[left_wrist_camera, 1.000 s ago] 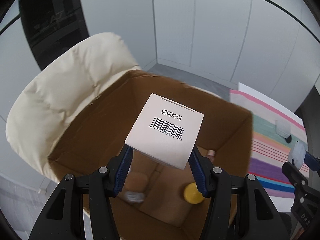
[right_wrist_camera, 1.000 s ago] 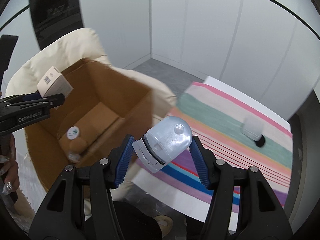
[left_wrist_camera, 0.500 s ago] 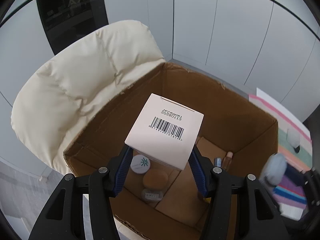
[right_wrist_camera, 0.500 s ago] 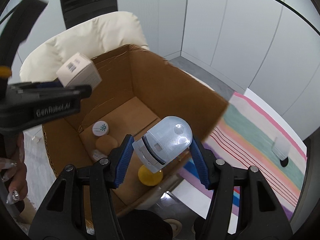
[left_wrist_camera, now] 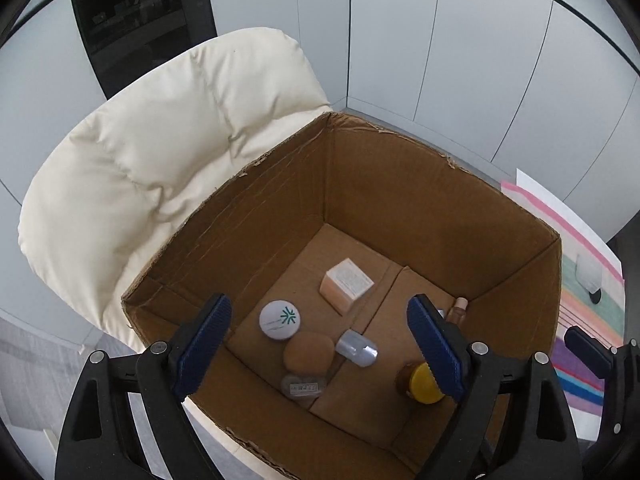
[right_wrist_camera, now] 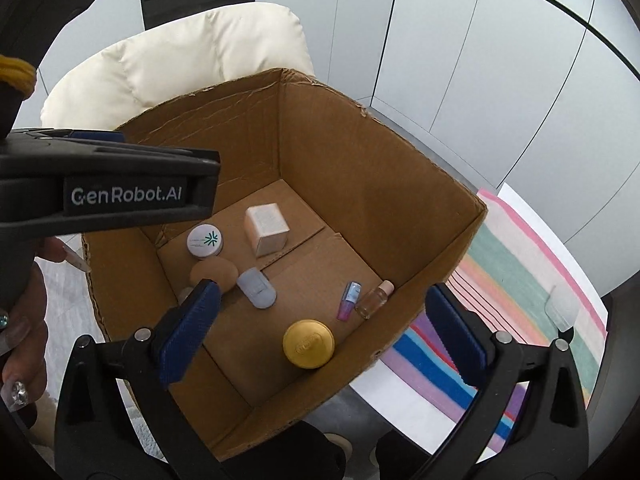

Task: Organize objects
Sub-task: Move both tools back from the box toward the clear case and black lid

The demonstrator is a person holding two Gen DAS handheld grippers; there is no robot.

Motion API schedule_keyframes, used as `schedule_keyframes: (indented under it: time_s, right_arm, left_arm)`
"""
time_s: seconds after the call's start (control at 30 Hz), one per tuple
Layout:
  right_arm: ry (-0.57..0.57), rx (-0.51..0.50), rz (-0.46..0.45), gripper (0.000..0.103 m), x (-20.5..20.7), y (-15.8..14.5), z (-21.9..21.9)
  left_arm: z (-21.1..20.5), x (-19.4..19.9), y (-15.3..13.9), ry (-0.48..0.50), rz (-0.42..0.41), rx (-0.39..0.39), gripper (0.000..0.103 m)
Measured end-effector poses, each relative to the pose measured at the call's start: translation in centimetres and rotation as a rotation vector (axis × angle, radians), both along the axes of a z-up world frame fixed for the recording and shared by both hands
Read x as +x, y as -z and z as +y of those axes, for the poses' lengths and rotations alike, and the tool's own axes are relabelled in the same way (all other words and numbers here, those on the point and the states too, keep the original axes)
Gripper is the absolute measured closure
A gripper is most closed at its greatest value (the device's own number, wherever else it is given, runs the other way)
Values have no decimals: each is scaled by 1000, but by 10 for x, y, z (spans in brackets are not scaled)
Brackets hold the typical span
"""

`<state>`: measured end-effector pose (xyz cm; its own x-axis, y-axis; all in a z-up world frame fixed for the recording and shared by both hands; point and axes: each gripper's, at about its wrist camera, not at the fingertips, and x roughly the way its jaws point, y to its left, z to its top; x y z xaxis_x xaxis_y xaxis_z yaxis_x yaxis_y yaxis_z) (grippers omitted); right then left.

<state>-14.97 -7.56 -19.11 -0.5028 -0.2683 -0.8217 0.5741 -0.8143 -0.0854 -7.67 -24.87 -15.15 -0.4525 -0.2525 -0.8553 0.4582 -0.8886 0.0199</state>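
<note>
An open cardboard box [left_wrist_camera: 400, 184] [right_wrist_camera: 360, 152] stands on a cream padded chair. On its floor lie a small white carton [left_wrist_camera: 346, 286] [right_wrist_camera: 267, 229], a pale blue capped bottle [left_wrist_camera: 357, 347] [right_wrist_camera: 256, 287], a white round jar [left_wrist_camera: 279, 319] [right_wrist_camera: 205, 241], a tan puff [left_wrist_camera: 308, 355] [right_wrist_camera: 214, 273], a yellow-lidded jar [left_wrist_camera: 424, 382] [right_wrist_camera: 308, 343] and small vials [right_wrist_camera: 370, 300]. My left gripper [left_wrist_camera: 320, 344] is open and empty above the box's near edge. My right gripper [right_wrist_camera: 320, 332] is open and empty above the box.
The cream chair back [left_wrist_camera: 160, 152] [right_wrist_camera: 180, 60] rises behind and left of the box. A striped mat [left_wrist_camera: 588, 320] [right_wrist_camera: 520, 292] lies on the floor to the right, with a small clear item [right_wrist_camera: 562, 308] on it. Grey walls stand behind.
Both grippers moved over the box and opened. The white carton left my left gripper and the pale blue bottle left my right gripper; both now lie on the box floor.
</note>
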Motion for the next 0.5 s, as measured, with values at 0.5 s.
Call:
schedule_keyframes:
  time_s: [0.5]
  right_arm:
    - [152,-98,-42,0,-13,-8,59]
  left_arm:
    - [52,0,5,127,-5,40,12]
